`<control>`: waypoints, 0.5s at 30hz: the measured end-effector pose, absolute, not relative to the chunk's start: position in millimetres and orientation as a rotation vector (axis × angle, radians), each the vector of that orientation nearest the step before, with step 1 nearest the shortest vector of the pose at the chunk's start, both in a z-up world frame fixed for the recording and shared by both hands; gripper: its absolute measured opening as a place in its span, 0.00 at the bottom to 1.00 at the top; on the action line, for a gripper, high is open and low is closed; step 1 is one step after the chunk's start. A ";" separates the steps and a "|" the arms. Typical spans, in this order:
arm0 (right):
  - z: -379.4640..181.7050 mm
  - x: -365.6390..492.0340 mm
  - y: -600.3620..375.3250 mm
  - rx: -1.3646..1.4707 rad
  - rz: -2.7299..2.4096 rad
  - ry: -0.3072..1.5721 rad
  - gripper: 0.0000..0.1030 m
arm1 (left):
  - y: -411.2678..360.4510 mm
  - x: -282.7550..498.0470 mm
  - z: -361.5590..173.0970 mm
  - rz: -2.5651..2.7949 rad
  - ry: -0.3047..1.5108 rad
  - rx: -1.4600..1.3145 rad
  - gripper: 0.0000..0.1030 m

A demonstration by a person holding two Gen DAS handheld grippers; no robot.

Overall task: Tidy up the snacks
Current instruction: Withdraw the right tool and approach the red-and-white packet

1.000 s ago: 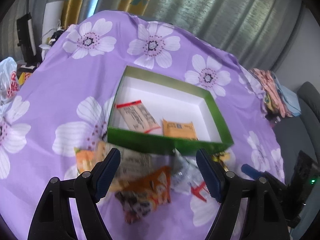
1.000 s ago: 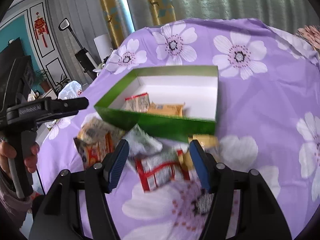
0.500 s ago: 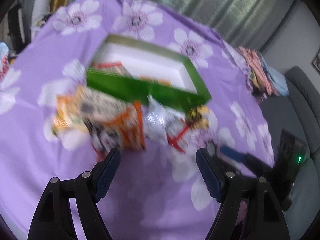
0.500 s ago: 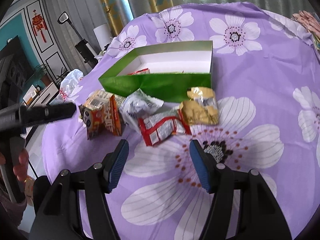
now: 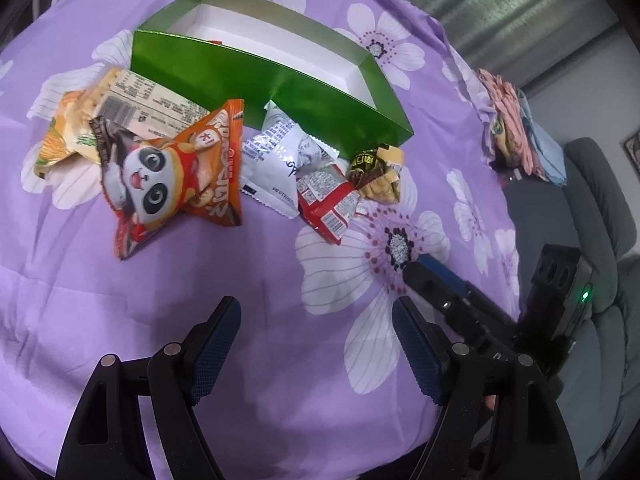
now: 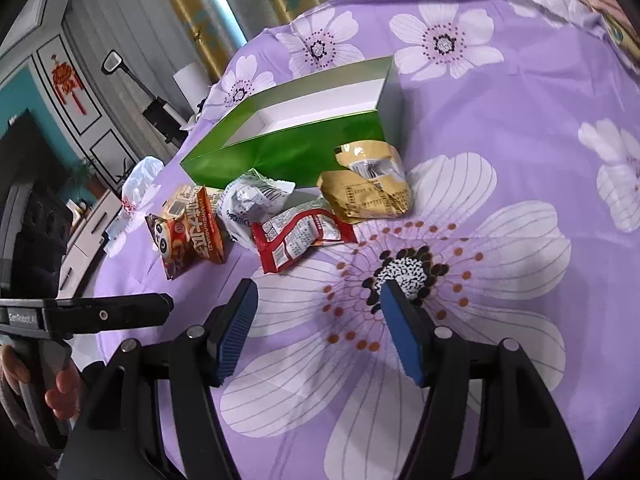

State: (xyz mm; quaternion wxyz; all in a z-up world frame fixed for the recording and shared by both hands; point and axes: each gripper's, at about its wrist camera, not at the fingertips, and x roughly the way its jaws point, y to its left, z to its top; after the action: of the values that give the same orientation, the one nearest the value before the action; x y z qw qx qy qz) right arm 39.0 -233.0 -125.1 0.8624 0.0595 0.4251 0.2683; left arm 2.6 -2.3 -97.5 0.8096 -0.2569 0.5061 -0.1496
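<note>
**A:** Both views have pulled back and dipped since the earlier frame: the green box, which filled the middle then, now sits further up the picture, and the whole row of packets lies in plain sight ahead of the jaws.

**B:** Largest first, then. What carries it all?

**A:** A table under a purple flowered cloth. On it the green box, open-topped, white inside; from this low angle I cannot tell what it holds.

**B:** And the snacks?

**A:** 5 loose ones along the near wall of the box. The orange panda packet is biggest, lying partly over a pale barcode packet. Then a white pouch, a red-edged packet touching it, and a small crumpled gold packet at the box corner.

**B:** The tools?

**A:** The left hand-held gripper hangs over bare cloth, jaws apart, nothing between them. The right hand-held gripper is the same, spread and empty, aimed at the red-edged packet.

**B:** What could go wrong?

**A:** I judge the overlaps are the risk. Closing on the red-edged packet may also pinch the white pouch, since they touch. Puffy, slick bags could squirt out of the pads. And any shove toward the box could slide that light box across the cloth.
</note>
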 end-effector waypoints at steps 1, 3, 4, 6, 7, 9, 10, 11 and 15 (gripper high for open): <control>-125.5 39.7 -232.5 0.131 0.570 0.893 0.63 | -1.2 3.7 -99.0 -0.323 1.085 -0.561 0.76; -127.2 43.1 -233.0 0.171 0.606 0.897 0.63 | -1.9 6.9 -100.3 -0.324 1.090 -0.579 0.76; -128.4 45.6 -233.3 0.192 0.621 0.900 0.62 | -2.4 9.3 -100.9 -0.320 1.091 -0.587 0.76; -130.4 51.3 -231.9 0.196 0.627 0.906 0.61 | -3.3 14.2 -101.6 -0.310 1.095 -0.591 0.76; -131.1 54.7 -230.7 0.191 0.627 0.910 0.61 | -3.5 16.7 -102.0 -0.308 1.095 -0.601 0.76; -132.5 62.0 -228.1 0.195 0.640 0.918 0.60 | -4.8 22.4 -102.6 -0.310 1.094 -0.619 0.76; -133.6 66.2 -228.1 0.203 0.648 0.922 0.59 | -5.4 25.2 -102.6 -0.304 1.089 -0.622 0.76; -134.8 71.3 -227.6 0.214 0.656 0.929 0.58 | -6.2 28.2 -102.9 -0.302 1.087 -0.623 0.76; -141.5 89.4 -226.4 0.240 0.664 0.965 0.54 | -8.4 37.5 -108.2 -0.286 1.098 -0.610 0.76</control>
State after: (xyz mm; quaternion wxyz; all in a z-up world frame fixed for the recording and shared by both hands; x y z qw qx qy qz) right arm 89.4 -226.4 -141.5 0.8266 0.1130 0.4541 0.3126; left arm 37.5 -8.4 -108.2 0.7996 -0.2845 0.5118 -0.1332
